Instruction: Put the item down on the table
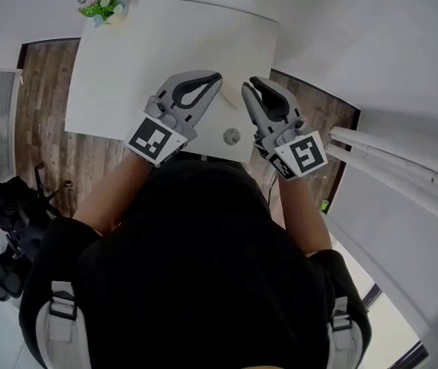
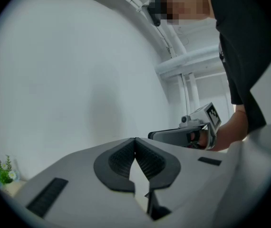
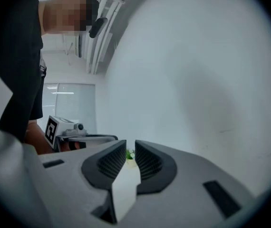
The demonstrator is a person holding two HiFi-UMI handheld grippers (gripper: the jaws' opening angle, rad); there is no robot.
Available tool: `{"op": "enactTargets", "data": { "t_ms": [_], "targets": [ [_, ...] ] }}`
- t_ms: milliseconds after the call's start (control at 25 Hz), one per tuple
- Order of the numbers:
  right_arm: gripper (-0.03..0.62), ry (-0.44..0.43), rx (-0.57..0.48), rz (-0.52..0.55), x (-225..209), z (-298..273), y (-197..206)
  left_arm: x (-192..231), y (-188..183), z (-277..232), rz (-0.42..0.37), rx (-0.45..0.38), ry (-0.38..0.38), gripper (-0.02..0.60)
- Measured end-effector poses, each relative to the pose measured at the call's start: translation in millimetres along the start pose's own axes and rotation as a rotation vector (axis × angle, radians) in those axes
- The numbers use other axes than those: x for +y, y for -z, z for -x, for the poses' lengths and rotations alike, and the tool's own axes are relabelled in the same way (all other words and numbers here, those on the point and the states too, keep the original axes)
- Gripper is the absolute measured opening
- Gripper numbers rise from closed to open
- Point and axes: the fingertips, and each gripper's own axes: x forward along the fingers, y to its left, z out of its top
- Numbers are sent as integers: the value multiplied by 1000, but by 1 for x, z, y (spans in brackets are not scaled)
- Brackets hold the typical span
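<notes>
small round grey item [image 1: 232, 135] down on the white table [image 1: 150, 52]
sits by the near edge, btwn both claws. grey left gripper [image 1: 217, 76] closed tip to tip, empty; grey right gripper [image 1: 253, 82] jaws a slit apart, nothing in em.

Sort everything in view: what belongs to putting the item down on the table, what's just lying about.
Job: table; small round thing on it, likely the item; left hand-held gripper; right hand-held gripper.
Lying about: potted plant; black chair.
</notes>
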Motion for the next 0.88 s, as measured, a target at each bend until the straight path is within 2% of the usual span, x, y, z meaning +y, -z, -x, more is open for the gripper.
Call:
{"op": "enactTargets", "data": {
  "t_ms": [200, 360, 880],
  "targets": [
    [43, -40, -26, 30, 6, 13, -14, -15, -11, 0, -18, -14, -28, -6],
    [3, -57, -48, 47, 10, 24, -24, -28, -19, 1, -32, -28, -45, -6],
    [3, -94, -55, 47, 9, 29, -30, -35, -28, -1, -56, -37, -93, -6]
  ]
}}
